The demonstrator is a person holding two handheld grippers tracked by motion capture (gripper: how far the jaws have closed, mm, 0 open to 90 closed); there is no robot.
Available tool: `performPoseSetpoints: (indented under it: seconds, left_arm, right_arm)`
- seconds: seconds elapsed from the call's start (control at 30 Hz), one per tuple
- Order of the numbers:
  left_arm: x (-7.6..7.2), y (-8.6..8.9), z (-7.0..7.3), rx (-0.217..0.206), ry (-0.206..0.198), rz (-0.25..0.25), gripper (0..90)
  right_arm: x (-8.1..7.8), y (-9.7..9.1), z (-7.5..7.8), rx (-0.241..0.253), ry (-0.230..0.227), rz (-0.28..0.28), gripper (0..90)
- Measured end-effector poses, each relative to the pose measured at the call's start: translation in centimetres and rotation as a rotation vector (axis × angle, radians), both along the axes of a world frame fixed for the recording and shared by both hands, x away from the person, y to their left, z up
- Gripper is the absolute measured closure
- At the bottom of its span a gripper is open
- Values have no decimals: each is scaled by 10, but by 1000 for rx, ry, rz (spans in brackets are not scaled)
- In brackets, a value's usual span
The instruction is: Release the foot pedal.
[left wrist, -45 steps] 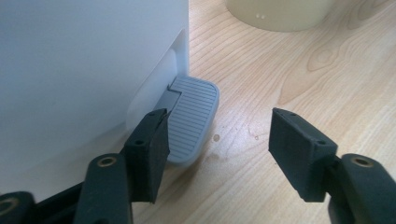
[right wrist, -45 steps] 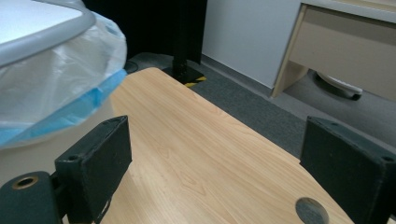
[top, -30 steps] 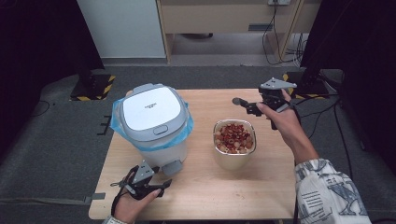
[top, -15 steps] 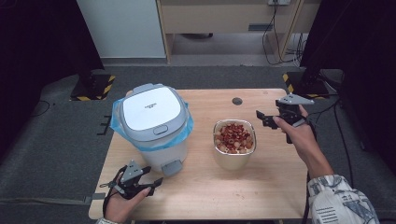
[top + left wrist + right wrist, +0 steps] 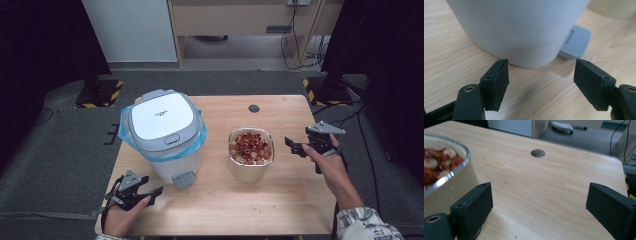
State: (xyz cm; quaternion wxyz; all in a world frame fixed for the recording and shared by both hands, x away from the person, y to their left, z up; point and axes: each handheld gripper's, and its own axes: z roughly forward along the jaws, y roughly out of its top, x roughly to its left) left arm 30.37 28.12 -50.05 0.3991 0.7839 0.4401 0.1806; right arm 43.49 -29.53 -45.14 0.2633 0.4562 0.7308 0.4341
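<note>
Smooth rounded grey bin (image 5: 165, 135), square pedal (image 5: 575, 42); glass container (image 5: 251, 154); woodgrain table (image 5: 280, 200).

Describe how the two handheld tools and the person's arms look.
Each tool, left and right, has a black body, two black jaws ending in flat rectangular pads, and a grey three-cornered plate on top. A black cable loops from the left one. The right arm wears a white patterned sleeve.

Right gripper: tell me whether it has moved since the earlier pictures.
Yes. The right gripper has come from beside the table hole toward the near edge, now level with the bowl, to its right.
</note>
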Motion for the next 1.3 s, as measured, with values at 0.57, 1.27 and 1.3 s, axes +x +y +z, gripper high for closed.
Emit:
performPoseSetpoints:
  seconds: [0.57,1.27,1.3]
  left_arm:
    - [33,13,-18,74,37,85,200]
    - [48,31,-32,121,70,173,161]
    - [48,33,-32,120,68,184,161]
  right_arm:
    - [-14,-22,-56,-46,173,-101,67]
    - [-12,-14,-88,-114,240,-118,62]
    - [-13,-14,-87,-112,246,-115,62]
